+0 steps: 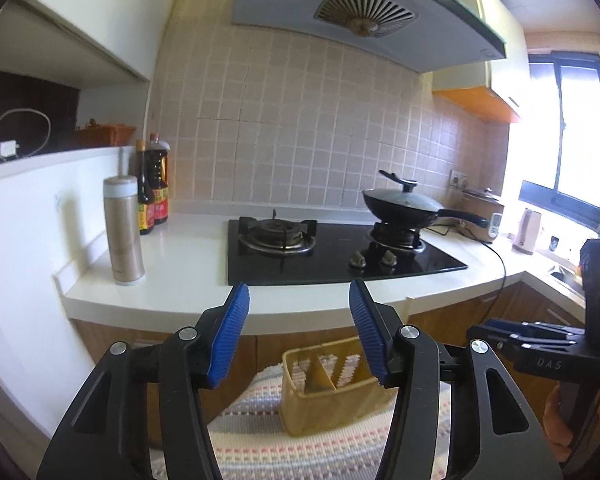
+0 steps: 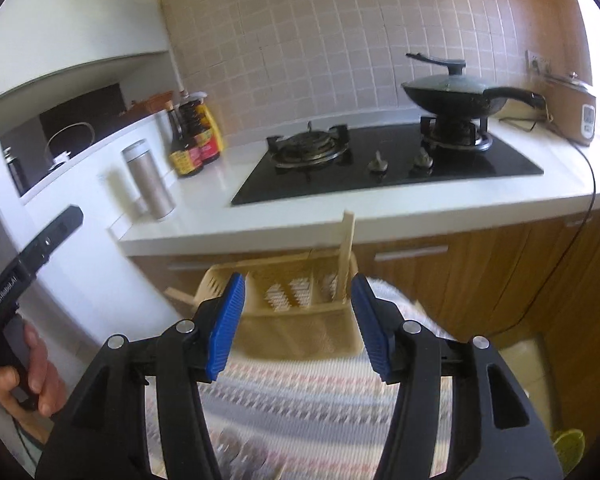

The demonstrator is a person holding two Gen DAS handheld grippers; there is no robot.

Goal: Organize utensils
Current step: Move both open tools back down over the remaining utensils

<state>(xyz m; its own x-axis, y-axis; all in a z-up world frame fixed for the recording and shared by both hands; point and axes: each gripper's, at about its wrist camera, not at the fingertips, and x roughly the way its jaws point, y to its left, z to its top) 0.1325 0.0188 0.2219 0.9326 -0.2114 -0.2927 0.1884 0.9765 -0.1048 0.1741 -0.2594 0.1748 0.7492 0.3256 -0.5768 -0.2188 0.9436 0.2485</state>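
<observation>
Hovering over the striped woven cloth [image 2: 300,392], left gripper [image 1: 300,332] and right gripper [image 2: 298,326] both stand half-open, empty. Beige slotted plastic utensil caddy [image 2: 300,300] sits at the cloth's far edge; one pale wooden stick [image 2: 346,256] is slotted. Remaining utensils unseen; progress unclear.

A: What lies beyond the tongs?
B: A white surface [image 1: 188,304] carrying a black hob [image 1: 340,252], with a tiled wall [image 1: 300,120] behind and wooden cabinets [image 2: 480,280] below.
A: Light?
B: A bright window [image 1: 564,128] far right.
</observation>
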